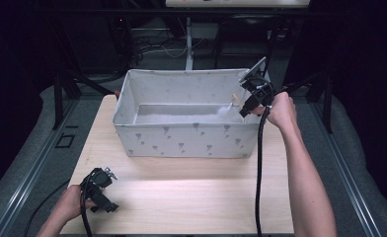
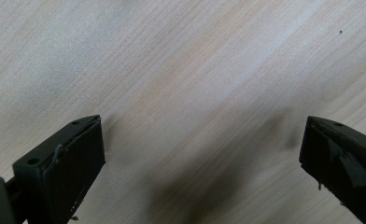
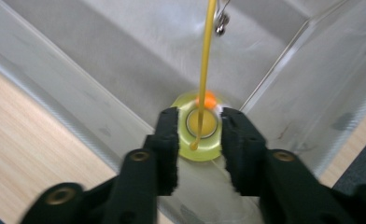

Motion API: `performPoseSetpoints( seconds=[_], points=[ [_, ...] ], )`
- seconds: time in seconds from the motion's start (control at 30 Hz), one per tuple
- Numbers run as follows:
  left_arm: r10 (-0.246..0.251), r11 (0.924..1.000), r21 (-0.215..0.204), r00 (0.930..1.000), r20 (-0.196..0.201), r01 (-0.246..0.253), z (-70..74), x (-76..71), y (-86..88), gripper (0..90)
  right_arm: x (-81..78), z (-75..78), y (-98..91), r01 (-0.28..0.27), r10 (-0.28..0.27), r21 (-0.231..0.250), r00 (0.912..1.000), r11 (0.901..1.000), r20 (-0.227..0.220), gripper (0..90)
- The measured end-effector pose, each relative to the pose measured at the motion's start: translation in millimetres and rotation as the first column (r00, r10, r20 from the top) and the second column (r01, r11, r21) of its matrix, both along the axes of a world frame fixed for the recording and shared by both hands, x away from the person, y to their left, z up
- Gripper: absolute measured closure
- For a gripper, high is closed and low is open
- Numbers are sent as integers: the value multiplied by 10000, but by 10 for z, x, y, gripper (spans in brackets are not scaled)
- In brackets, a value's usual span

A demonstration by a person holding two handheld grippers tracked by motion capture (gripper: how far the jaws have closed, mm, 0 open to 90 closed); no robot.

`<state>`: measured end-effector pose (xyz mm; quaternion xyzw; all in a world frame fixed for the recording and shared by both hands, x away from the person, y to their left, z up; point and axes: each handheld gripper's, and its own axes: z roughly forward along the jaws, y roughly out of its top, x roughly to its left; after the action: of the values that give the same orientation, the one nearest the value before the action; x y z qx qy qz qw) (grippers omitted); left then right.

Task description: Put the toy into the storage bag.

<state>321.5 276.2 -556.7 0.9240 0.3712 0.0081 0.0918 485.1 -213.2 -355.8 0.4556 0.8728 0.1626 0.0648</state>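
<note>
We count one fabric bin (image 1: 186,140) on the wooden table (image 1: 181,197) and one yellow-green yo-yo (image 3: 200,126) with its yellow string (image 3: 207,56). Over the bin's right end, the right gripper (image 3: 200,140) clenches the yo-yo (one bin wall close behind). Well in front of the bin, the left gripper (image 2: 202,154) hovers spread wide, grasping nothing.

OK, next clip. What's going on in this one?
A person works at a wooden table with a gripper in each hand. The right gripper is at the near right corner of a grey fabric bin, its jaws closed on a small yellow-green disc-shaped item with a yellow cord. The left gripper rests open near the table's front left, holding nothing.
</note>
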Motion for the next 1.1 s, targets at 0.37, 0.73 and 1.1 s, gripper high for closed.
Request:
performPoseSetpoints(
  seconds=[0.37, 0.73, 1.1],
  points=[
    [-11, 10000, -11, 10000, 26, 11, 6, -2, -3, 2, -239, 252, -34, 78, -120, 624, 9976, 9980, 677, 228],
    [38, 10000, 11, 10000, 61, -38, 8, -8, 3, 2, -583, 400, 81, -448, 383, 557, 9928, 9974, 1138, 60],
    [7, 10000, 26, 10000, 52, -7, 2, -9, -3, 2, -977, 256, 172, -1144, 1071, 448, 9842, 9924, 1408, 16]
  ],
)
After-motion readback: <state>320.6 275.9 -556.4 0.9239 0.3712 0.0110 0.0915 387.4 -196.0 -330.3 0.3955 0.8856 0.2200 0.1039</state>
